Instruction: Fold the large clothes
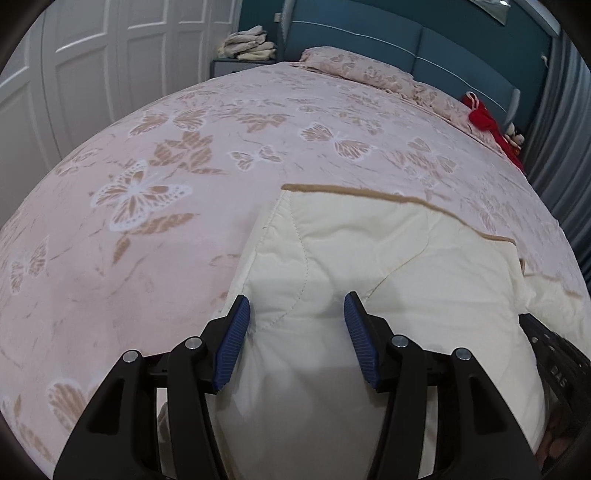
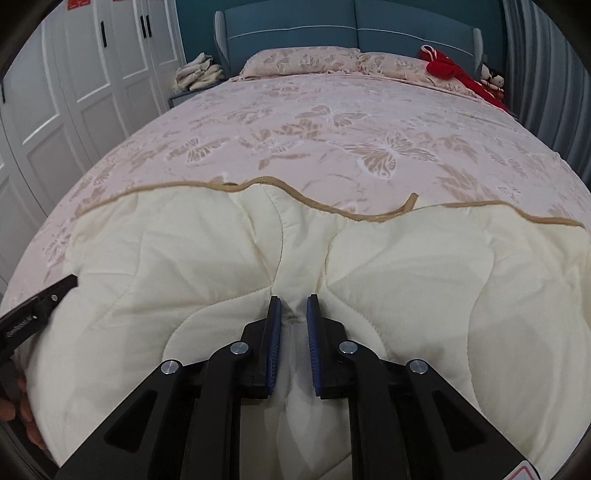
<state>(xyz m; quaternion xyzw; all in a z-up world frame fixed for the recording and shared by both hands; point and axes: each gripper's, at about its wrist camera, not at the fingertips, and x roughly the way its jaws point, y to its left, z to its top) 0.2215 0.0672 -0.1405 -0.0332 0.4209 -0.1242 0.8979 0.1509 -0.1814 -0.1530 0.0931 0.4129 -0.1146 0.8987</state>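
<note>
A cream quilted blanket (image 2: 406, 266) with a tan trimmed edge (image 2: 325, 210) lies folded at the near end of the bed; it also shows in the left wrist view (image 1: 388, 258). My right gripper (image 2: 293, 306) is shut on a pinched ridge of the blanket near its middle. My left gripper (image 1: 297, 306) is open, its blue pads (image 1: 236, 332) spread over the blanket's left part with fabric between them. The left gripper also shows at the left edge of the right wrist view (image 2: 40, 299).
The bed (image 1: 147, 184) has a pink butterfly-print cover, with pillows (image 2: 303, 61) at the blue headboard (image 2: 332, 26). A red garment (image 2: 458, 74) lies at the far right. Folded pale cloths (image 2: 199, 74) sit on a side table. White wardrobe doors (image 2: 74, 74) stand at left.
</note>
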